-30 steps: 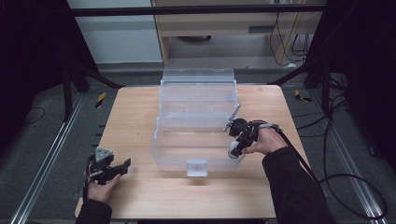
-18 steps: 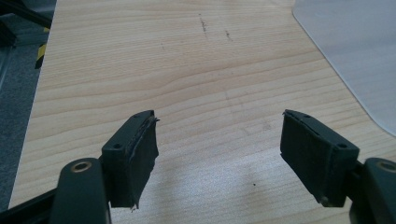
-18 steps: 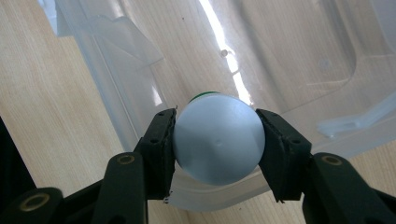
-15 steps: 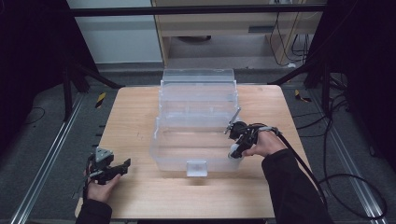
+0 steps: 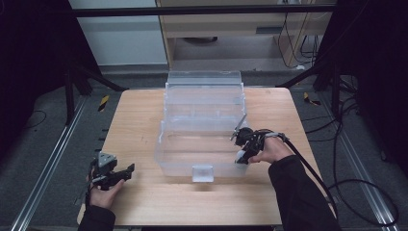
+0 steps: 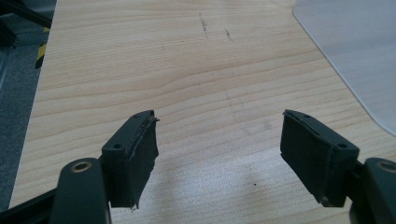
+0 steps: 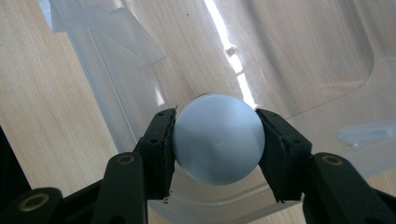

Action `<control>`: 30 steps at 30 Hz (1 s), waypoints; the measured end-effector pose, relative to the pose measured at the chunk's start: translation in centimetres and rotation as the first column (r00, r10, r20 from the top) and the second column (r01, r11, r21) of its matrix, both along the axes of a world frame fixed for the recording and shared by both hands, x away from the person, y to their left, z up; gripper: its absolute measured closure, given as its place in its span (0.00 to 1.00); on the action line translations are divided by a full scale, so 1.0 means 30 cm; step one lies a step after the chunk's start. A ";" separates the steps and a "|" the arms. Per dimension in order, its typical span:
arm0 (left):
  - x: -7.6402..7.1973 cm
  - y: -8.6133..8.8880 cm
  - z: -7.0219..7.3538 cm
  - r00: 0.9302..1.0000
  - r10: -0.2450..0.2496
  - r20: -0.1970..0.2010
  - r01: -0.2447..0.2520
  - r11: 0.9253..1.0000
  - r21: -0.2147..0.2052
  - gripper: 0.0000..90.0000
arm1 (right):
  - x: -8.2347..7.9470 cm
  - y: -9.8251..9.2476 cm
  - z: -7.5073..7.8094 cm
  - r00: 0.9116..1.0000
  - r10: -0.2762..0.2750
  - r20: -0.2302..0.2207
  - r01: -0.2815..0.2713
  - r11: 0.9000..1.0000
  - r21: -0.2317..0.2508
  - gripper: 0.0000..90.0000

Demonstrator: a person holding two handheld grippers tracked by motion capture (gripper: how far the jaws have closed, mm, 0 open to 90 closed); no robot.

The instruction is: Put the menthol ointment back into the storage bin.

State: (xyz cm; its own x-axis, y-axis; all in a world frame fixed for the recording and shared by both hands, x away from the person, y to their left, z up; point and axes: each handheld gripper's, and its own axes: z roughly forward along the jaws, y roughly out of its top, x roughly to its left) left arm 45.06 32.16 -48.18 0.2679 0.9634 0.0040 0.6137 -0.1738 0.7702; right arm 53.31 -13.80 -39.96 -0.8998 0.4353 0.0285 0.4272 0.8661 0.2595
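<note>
Left gripper [image 6: 219, 140] agape, right gripper [image 7: 217, 140] clamped

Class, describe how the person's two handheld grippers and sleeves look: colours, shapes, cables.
Both grippers, left gripper and right gripper, are black with two flat-padded jaws. A grey three-cornered plate tops the left one. A black cable trails from the right. The sleeves are dark.

A light wooden table [image 5: 139, 120] with visible grain carries a clear plastic storage bin [image 5: 202, 149] at its middle; the bin's open lid [image 5: 204, 86] reaches the far edge.
</note>
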 end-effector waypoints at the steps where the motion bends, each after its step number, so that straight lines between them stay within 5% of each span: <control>1: 0.000 0.000 0.000 1.000 0.000 -0.001 0.000 1.000 0.000 0.30 | 0.000 0.000 0.000 1.000 0.000 0.000 0.000 1.000 0.000 0.55; 20: 0.000 -0.002 0.000 1.000 -0.003 0.000 0.003 1.000 0.000 0.30 | -0.009 -0.010 0.021 1.000 -0.017 0.026 0.017 1.000 0.024 0.52; 25: 0.000 -0.002 -0.001 1.000 -0.003 -0.001 0.003 1.000 0.001 0.30 | -0.021 -0.021 0.041 0.998 -0.039 0.058 0.036 0.998 0.052 0.48; 30: -0.001 -0.001 -0.001 1.000 -0.002 -0.001 0.002 1.000 -0.001 0.30 | -0.051 -0.062 0.091 0.985 -0.107 0.137 0.089 0.988 0.129 0.36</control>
